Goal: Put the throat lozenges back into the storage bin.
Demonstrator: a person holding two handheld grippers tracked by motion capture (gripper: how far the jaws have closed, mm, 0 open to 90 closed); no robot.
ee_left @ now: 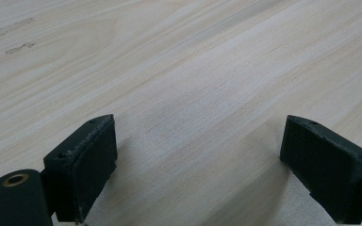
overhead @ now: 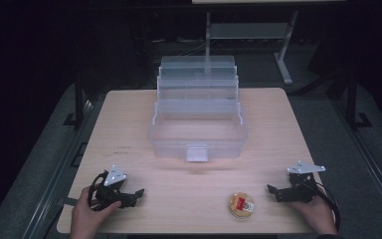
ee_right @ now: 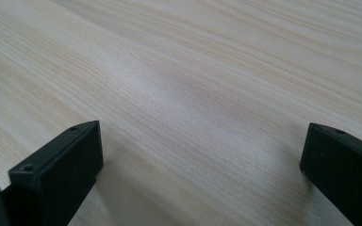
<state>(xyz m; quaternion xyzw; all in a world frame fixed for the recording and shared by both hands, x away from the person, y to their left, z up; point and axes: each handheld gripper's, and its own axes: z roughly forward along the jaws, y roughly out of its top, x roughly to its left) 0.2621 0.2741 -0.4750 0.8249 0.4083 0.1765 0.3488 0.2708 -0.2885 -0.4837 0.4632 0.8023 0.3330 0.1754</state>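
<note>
Pale wooden table (overhead: 129, 119) in a dark room; left tool (overhead: 138, 193) and right tool (overhead: 273, 190) gape apart.

A pale wooden table (overhead: 129, 124) stands on grey floor (overhead: 373, 164); dark room; metal stand (overhead: 283, 50) behind.
</note>
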